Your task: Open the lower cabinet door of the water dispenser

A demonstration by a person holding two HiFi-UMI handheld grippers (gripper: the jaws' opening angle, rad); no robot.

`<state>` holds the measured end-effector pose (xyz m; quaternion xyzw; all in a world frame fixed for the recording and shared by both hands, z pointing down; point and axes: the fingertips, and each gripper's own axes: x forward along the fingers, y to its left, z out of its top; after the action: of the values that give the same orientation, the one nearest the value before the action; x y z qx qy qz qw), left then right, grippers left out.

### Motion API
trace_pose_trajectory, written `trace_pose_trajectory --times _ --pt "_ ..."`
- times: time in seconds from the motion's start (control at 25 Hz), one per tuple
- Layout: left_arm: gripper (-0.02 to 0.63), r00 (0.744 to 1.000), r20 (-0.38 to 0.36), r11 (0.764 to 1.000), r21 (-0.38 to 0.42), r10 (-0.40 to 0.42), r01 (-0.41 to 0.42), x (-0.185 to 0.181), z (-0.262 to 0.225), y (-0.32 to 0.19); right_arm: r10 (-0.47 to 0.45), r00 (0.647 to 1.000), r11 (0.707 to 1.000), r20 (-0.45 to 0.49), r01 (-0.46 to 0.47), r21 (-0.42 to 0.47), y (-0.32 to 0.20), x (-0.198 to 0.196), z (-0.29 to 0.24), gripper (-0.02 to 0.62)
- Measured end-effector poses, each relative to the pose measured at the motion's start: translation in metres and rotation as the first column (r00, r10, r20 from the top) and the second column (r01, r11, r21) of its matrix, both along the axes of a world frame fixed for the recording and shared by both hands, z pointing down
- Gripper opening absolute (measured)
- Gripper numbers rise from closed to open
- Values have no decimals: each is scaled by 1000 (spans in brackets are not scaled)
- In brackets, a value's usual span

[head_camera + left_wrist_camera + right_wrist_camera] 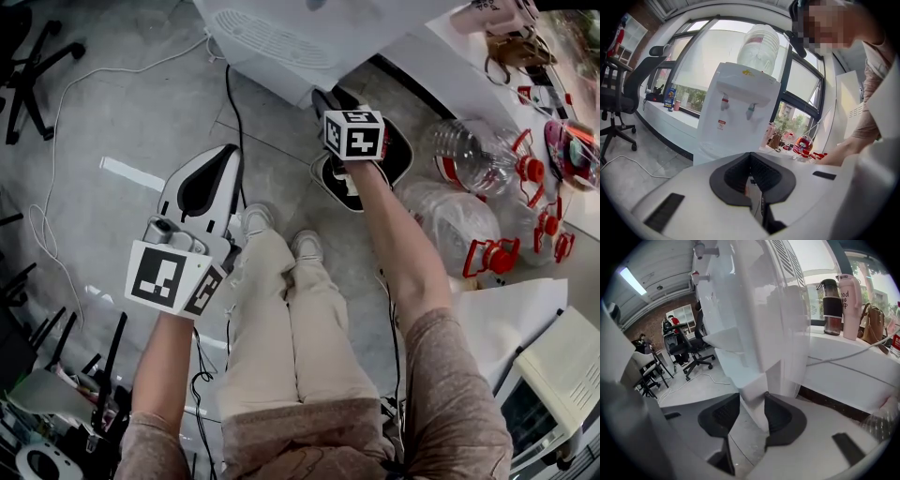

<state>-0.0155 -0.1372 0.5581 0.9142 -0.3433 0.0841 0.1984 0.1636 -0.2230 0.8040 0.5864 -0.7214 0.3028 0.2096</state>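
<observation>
Slippage looked the main risk: the right tool [751, 398] stood half-spread around the edge of the lower cabinet door [749, 380], at the water dispenser [754, 310] foot, not visibly clamped, so pulling might lose it. The left tool [751, 161], clenched empty, hung well back.

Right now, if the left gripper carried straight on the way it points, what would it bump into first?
Probably the lower front of the tall white plastic water dispenser, dead ahead of the left gripper; nothing shows in between, though depth is unclear.
</observation>
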Motion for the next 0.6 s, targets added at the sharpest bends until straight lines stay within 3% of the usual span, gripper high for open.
trace_pose_trajectory --times 0.16,0.4,0.6 --pt "12 1000 16 1000 -10 -11 12 -4 -2 5 -42 999 999 -6 42 -11 12 -15 0 170" --pt "12 999 42 999 -28 -17 18 -16 0 15 -176 983 984 -58 175 -32 31 -34 2 170" --pt "12 998 52 999 -35 -37 39 -24 3 16 -248 968 969 -43 247 -20 46 -56 4 169"
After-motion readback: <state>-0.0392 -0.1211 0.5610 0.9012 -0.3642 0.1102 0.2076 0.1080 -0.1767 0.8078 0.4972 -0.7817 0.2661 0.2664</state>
